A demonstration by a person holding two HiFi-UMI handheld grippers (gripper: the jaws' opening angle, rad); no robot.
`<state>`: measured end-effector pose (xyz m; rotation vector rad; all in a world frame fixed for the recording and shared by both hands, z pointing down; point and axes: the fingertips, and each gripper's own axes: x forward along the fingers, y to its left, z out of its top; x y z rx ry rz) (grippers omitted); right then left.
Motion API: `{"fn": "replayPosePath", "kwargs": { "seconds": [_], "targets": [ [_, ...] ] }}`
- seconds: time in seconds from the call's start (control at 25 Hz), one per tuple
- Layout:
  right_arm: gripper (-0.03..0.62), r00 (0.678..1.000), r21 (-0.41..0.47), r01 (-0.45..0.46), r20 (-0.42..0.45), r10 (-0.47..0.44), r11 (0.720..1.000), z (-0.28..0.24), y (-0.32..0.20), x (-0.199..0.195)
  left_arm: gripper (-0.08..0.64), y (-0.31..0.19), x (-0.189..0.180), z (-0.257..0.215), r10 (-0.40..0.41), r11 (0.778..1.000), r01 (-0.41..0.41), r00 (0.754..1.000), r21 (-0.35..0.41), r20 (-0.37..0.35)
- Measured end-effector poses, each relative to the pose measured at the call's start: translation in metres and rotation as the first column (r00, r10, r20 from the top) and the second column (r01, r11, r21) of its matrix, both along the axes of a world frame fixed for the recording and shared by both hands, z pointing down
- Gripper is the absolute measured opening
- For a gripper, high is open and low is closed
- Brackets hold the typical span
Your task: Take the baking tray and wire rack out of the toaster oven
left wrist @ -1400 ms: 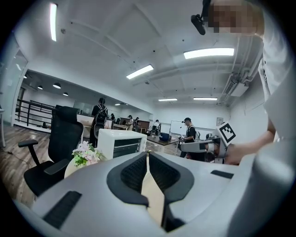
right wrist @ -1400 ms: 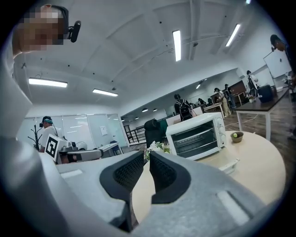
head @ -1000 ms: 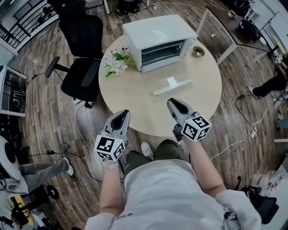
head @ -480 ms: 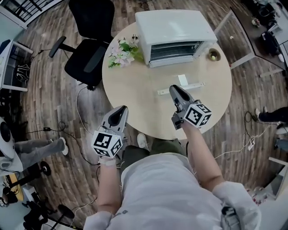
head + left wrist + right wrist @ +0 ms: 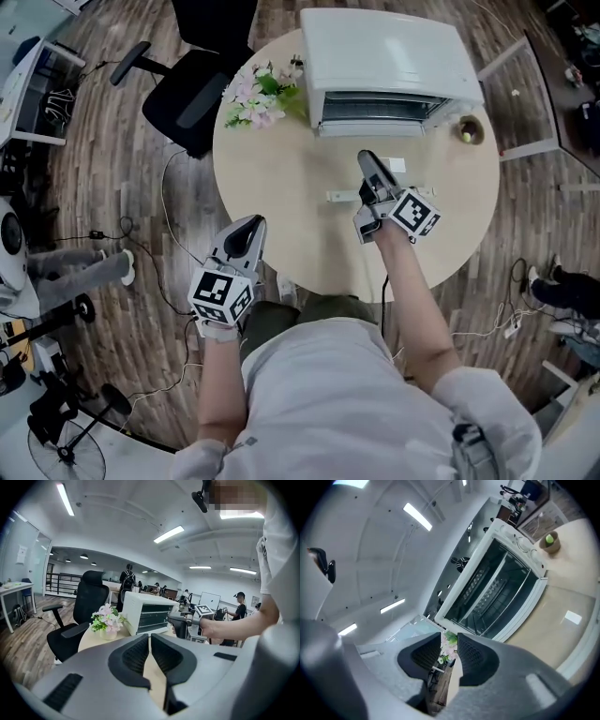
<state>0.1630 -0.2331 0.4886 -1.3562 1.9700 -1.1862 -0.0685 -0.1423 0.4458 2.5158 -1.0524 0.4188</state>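
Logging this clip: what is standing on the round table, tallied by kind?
Toaster oven: 1
Flower arrangement: 1
Small bowl: 1
Total: 3

Overhead, toaster oven (image 5: 384, 52) hides its shelves; chair (image 5: 192, 94) cropped.

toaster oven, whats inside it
The toaster oven is open; the wire rack shows in its dark cavity. A baking tray can't be made out there, shadow covers the rest.
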Motion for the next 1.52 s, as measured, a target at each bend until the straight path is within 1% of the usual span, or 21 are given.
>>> {"fn": "replayPosePath", "kwargs": {
  "seconds": [0.04, 0.2, 0.28, 0.36, 0.4, 0.56, 0.72, 0.84, 1.0, 1.16, 1.28, 1.44, 1.48, 1.52],
  "targets": [
    [0.092, 1.000, -0.006, -0.004, 0.018, 0.004, 1.000, 0.003, -0.006, 0.004, 0.002, 0.000, 0.002, 0.001, -0.011, 1.000, 0.011, 1.000, -0.007, 0.006],
    [0.111, 0.986, 0.009, -0.017, 0.163, 0.015, 1.000, 0.010, -0.035, 0.015, 0.002, -0.006, 0.007, 0.007, -0.052, 0.998, 0.053, 0.998, -0.029, 0.027],
    [0.118, 0.970, 0.010, -0.019, 0.243, 0.016, 1.000, 0.015, -0.049, 0.019, 0.002, -0.009, 0.009, 0.010, -0.076, 0.996, 0.078, 0.997, -0.039, 0.032],
    [0.120, 0.944, 0.011, -0.022, 0.328, 0.017, 1.000, 0.016, -0.062, 0.022, 0.002, -0.009, 0.010, 0.012, -0.100, 0.994, 0.102, 0.994, -0.046, 0.045],
    [0.121, 0.936, 0.011, -0.025, 0.351, 0.019, 1.000, 0.018, -0.068, 0.024, 0.002, -0.009, 0.010, 0.012, -0.111, 0.992, 0.113, 0.992, -0.047, 0.055],
    [0.124, 0.923, 0.006, -0.026, 0.385, 0.022, 1.000, 0.029, -0.093, 0.028, 0.002, -0.010, 0.009, 0.020, -0.144, 0.987, 0.150, 0.986, -0.060, 0.086],
    [0.124, 0.902, 0.006, -0.036, 0.431, 0.030, 0.999, 0.035, -0.115, 0.029, 0.002, -0.008, 0.012, 0.027, -0.163, 0.982, 0.171, 0.981, -0.075, 0.103],
    [0.124, 0.899, 0.014, -0.040, 0.438, 0.030, 0.999, 0.036, -0.128, 0.031, 0.002, -0.003, 0.013, 0.029, -0.170, 0.981, 0.179, 0.979, -0.077, 0.113],
    [0.124, 0.881, 0.016, -0.071, 0.469, 0.056, 0.997, 0.037, -0.142, 0.038, 0.002, 0.004, 0.011, 0.032, -0.179, 0.976, 0.192, 0.976, -0.099, 0.127],
    [0.124, 0.862, 0.014, -0.107, 0.499, 0.086, 0.994, 0.037, -0.156, 0.046, 0.002, 0.011, 0.010, 0.034, -0.182, 0.975, 0.198, 0.973, -0.105, 0.144],
    [0.124, 0.842, 0.001, -0.137, 0.527, 0.116, 0.991, 0.040, -0.165, 0.052, 0.002, 0.012, 0.011, 0.034, -0.179, 0.974, 0.196, 0.973, -0.112, 0.145],
    [0.121, 0.824, -0.010, -0.169, 0.547, 0.147, 0.986, 0.041, -0.171, 0.056, 0.002, 0.011, 0.010, 0.035, -0.180, 0.974, 0.195, 0.975, -0.112, 0.132],
    [0.107, 0.821, -0.012, -0.175, 0.550, 0.153, 0.984, 0.040, -0.171, 0.055, 0.002, 0.011, 0.010, 0.034, -0.179, 0.975, 0.194, 0.975, -0.112, 0.131],
    [0.107, 0.817, -0.013, -0.181, 0.554, 0.158, 0.983, 0.040, -0.171, 0.055, 0.002, 0.011, 0.010, 0.034, -0.178, 0.975, 0.193, 0.975, -0.114, 0.130]
  ]
}}
